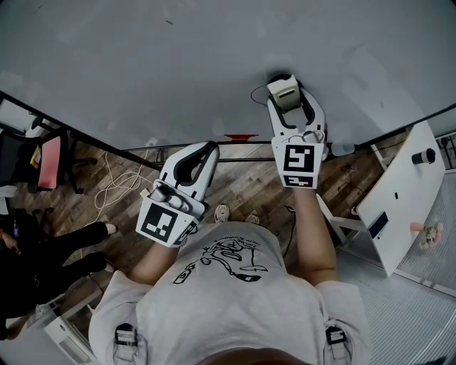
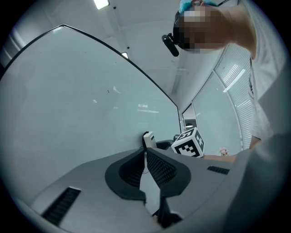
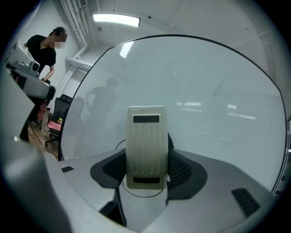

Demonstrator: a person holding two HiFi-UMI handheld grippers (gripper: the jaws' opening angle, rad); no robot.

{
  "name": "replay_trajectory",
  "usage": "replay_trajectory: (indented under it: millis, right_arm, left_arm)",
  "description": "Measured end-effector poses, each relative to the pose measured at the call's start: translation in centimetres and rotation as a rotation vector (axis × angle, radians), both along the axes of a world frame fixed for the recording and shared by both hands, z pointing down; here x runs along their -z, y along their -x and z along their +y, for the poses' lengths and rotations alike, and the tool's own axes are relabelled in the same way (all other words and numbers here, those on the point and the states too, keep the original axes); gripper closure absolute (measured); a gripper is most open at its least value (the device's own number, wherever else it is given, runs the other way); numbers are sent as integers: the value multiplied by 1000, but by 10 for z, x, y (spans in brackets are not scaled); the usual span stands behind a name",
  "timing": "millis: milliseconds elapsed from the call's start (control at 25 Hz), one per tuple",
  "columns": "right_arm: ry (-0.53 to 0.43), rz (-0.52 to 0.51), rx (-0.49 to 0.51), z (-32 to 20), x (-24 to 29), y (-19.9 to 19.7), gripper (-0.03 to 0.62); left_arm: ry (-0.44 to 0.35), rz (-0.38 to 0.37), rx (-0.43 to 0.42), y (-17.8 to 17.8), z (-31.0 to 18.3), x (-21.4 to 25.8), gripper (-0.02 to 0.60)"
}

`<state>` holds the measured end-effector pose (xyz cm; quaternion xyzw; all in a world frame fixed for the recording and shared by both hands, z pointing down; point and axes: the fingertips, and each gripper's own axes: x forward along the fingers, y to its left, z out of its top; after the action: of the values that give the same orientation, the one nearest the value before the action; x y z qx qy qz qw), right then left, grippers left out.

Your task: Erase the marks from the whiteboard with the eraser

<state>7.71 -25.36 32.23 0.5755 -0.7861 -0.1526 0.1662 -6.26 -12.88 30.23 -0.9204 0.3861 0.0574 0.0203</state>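
A large whiteboard (image 1: 178,64) fills the top of the head view. A cream ribbed eraser (image 1: 283,90) is pressed flat against it, and my right gripper (image 1: 288,100) is shut on it. In the right gripper view the eraser (image 3: 145,136) stands upright between the jaws of the right gripper (image 3: 146,150). A thin black curved mark (image 3: 136,195) shows round its lower end. A tiny dark mark (image 1: 169,21) sits higher on the board. My left gripper (image 1: 201,152) hangs at the board's lower edge, shut and holding nothing. In the left gripper view its pads (image 2: 157,166) touch each other.
A white table (image 1: 399,192) stands at the right with a small dark object on it. An office chair with a red back (image 1: 46,160) and loose cables (image 1: 117,182) are on the wooden floor at the left. A person in black (image 3: 43,54) stands far left.
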Motion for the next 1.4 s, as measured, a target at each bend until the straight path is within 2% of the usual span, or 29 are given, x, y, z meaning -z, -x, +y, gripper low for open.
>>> replay_trajectory:
  millis: [480, 920, 1200, 1400]
  right_arm:
    - [-10, 39, -1, 0, -8, 17, 335]
    - [-19, 170, 28, 0, -33, 58, 335]
    - [-24, 311, 88, 3, -64, 97, 335]
    - [-19, 319, 97, 3, -63, 97, 335]
  left_arm:
    - [4, 5, 13, 4, 1, -2, 549]
    - [9, 5, 37, 12, 3, -2, 549]
    - [16, 3, 52, 17, 5, -4, 549]
    - [11, 6, 61, 20, 5, -3, 549]
